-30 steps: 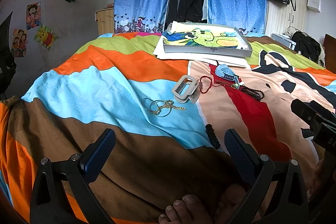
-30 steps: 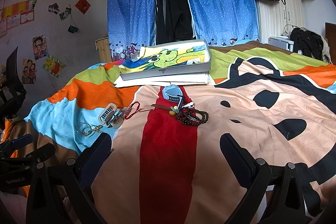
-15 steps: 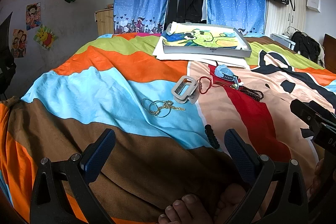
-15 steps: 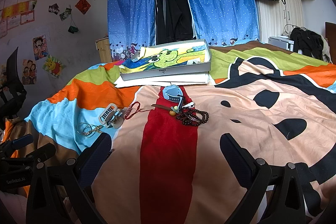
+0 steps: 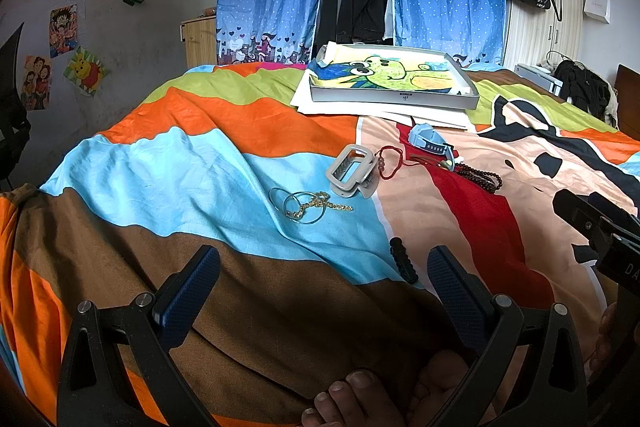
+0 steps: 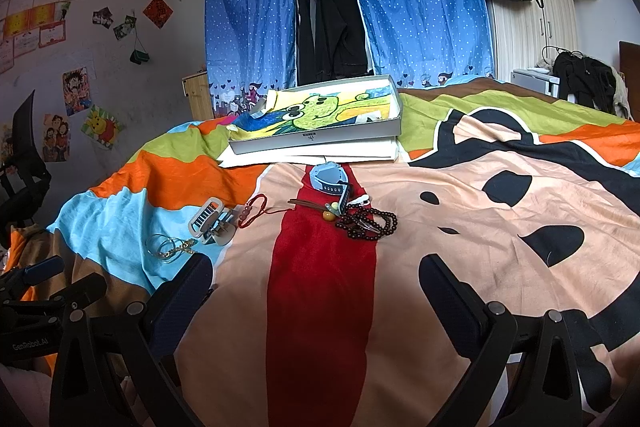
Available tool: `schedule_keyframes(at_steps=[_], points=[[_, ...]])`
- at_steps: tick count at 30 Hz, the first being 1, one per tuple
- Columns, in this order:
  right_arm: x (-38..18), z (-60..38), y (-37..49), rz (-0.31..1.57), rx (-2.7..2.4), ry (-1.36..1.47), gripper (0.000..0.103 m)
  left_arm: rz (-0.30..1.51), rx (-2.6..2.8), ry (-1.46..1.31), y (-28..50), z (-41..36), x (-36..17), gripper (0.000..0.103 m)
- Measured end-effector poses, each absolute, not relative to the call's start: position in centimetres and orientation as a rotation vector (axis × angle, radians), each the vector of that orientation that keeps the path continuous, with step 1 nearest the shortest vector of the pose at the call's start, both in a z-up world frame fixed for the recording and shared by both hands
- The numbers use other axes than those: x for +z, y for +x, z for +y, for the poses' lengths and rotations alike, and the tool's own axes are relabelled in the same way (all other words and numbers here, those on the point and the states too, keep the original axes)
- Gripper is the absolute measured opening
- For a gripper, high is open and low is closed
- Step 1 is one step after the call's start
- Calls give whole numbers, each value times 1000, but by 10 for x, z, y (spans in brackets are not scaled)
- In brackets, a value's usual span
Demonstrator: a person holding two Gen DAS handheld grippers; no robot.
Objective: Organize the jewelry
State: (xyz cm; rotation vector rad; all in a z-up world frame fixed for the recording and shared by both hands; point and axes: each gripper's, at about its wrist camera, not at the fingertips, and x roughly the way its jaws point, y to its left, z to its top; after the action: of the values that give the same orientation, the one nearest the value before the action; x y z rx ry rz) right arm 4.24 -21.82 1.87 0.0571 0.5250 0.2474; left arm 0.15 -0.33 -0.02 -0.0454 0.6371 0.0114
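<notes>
Both hand-held grippers, left and right, wide open, empty, above bedspread.

Almost no change. Left wrist view shifted very slightly: gray hair clip and gold chain with rings sit a touch left and lower in frame. Right wrist view same; nothing on the bed moved.

Soft, even daylight is filling both views; fisheye bending is curving the edges, dark corners are vignetting, focus is staying sharp.
</notes>
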Motion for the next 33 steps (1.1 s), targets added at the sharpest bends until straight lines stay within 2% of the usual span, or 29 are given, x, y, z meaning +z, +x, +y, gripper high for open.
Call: schedule_keyframes(at_steps=[33], points=[[14, -220, 52, 572, 245, 61, 103, 660, 8, -61, 7, -2, -1, 102]])
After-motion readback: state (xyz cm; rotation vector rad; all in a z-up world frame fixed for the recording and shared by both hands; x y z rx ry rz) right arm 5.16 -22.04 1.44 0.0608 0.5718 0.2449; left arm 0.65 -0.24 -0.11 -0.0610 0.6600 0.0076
